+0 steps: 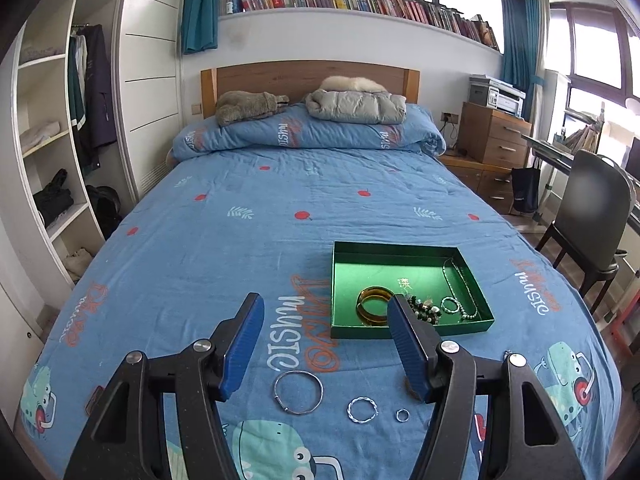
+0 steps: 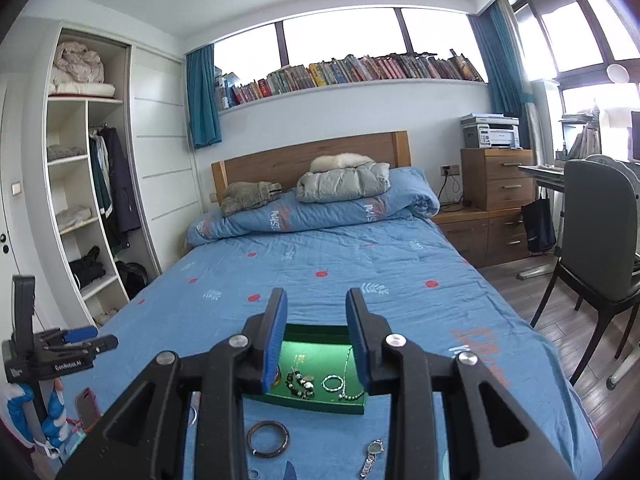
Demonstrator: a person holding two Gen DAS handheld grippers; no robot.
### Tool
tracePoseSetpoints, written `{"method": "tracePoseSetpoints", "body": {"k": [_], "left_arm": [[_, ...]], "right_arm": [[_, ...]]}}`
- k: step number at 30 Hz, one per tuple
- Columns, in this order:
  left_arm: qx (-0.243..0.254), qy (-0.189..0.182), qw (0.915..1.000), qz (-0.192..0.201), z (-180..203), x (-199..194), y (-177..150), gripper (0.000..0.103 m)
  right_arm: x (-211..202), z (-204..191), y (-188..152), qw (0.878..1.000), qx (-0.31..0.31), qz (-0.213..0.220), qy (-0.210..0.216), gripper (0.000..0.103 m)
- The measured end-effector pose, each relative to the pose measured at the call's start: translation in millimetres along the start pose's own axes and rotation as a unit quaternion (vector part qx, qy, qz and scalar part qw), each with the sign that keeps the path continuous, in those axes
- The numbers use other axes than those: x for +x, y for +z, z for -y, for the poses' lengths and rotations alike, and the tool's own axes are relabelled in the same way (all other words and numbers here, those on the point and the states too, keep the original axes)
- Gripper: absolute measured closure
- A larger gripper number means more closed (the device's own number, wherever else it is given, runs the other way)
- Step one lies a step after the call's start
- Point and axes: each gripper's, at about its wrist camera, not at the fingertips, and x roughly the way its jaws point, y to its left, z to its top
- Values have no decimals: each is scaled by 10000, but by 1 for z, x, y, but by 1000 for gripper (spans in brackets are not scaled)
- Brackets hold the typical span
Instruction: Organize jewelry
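A green tray (image 1: 400,250) lies on the blue bedspread. It holds amber bangles (image 1: 370,300), a dark bead bracelet (image 1: 426,310), a small pale bracelet (image 1: 450,305) and a bead necklace (image 1: 460,280). In front of my open, empty left gripper (image 1: 324,348) lie a silver bangle (image 1: 298,392), a twisted ring (image 1: 362,410) and a small ring (image 1: 403,415). My right gripper (image 2: 316,340) is open and empty above the tray (image 2: 308,402). A dark bangle (image 2: 267,438) and a wristwatch (image 2: 371,456) lie near it.
A folded duvet (image 1: 312,132) and clothes lie at the bed's head. A phone (image 2: 89,404) lies at the bed's left edge beside my left gripper's body (image 2: 52,352). A chair (image 2: 596,240), desk and drawers stand right; a wardrobe (image 1: 52,140) stands left.
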Motion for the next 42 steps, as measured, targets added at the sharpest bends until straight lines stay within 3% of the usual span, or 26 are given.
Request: {"method": "tracePoseSetpoints", "body": {"k": [6, 13, 19, 27, 34, 38, 42], "left_arm": [[124, -82, 9998, 104, 10, -12, 14, 39], [154, -36, 9994, 312, 6, -50, 21, 35], [131, 265, 9974, 656, -14, -99, 29, 35], [13, 648, 9918, 1103, -40, -153, 34, 32], [-134, 560, 9957, 731, -52, -140, 4, 32], [-212, 491, 9980, 350, -50, -109, -24, 32], [-246, 173, 9995, -68, -37, -68, -57, 33]], "right_arm": [[-41, 18, 42, 9985, 76, 489, -212, 74], [-78, -7, 42, 9988, -339, 329, -140, 70], [-104, -20, 47, 9982, -515, 283, -105, 69], [-142, -23, 79, 9951, -605, 773, -107, 69], [-137, -12, 50, 9980, -501, 388, -16, 68], [-117, 5, 18, 9992, -389, -3, 68, 68], [-90, 24, -24, 9989, -258, -352, 179, 68]]}}
